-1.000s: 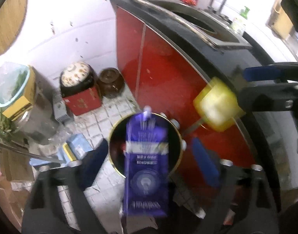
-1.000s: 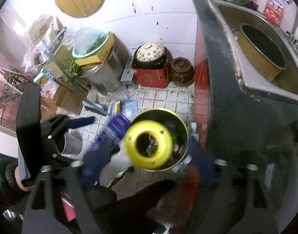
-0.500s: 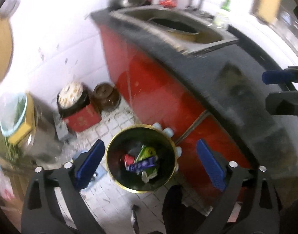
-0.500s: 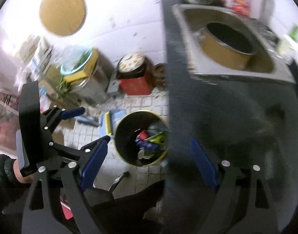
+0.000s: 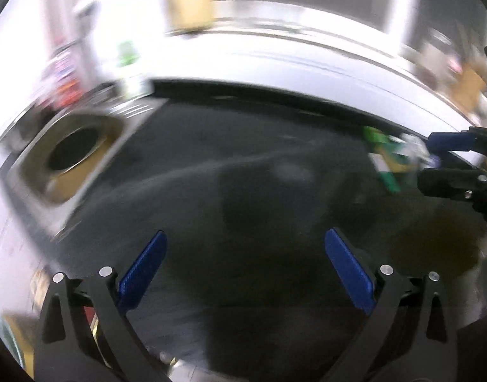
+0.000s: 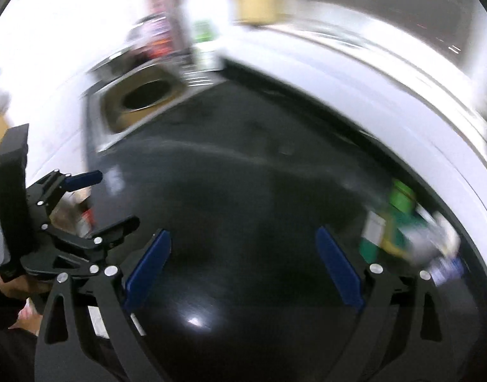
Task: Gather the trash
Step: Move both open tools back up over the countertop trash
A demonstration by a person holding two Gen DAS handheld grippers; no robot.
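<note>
Both views are blurred by motion. A heap of trash, green and white wrappers (image 6: 399, 222), lies on the black countertop (image 6: 243, 165) at its far right edge. It also shows as green wrappers (image 5: 386, 156) in the left wrist view. My right gripper (image 6: 243, 230) hovers over bare counter just left of the heap. Its jaws are opening, with nothing between them. My left gripper (image 5: 246, 232) hangs over the middle of the counter, jaws opening and empty. Each gripper appears in the other's view: the right gripper (image 5: 425, 159), the left gripper (image 6: 117, 199). The bin is out of view.
A steel sink (image 5: 24, 162) with a gold basin (image 5: 74, 152) in it is set into the counter at the left. A green-capped bottle (image 5: 129, 54) stands behind it. A white ledge (image 5: 307, 63) runs along the counter's far side. A person's hand (image 6: 11, 283) holds the left gripper.
A purple carton and a yellow ring dropped into the round floor bin. Both grippers then swung up and right, from above the bin to above the countertop.
</note>
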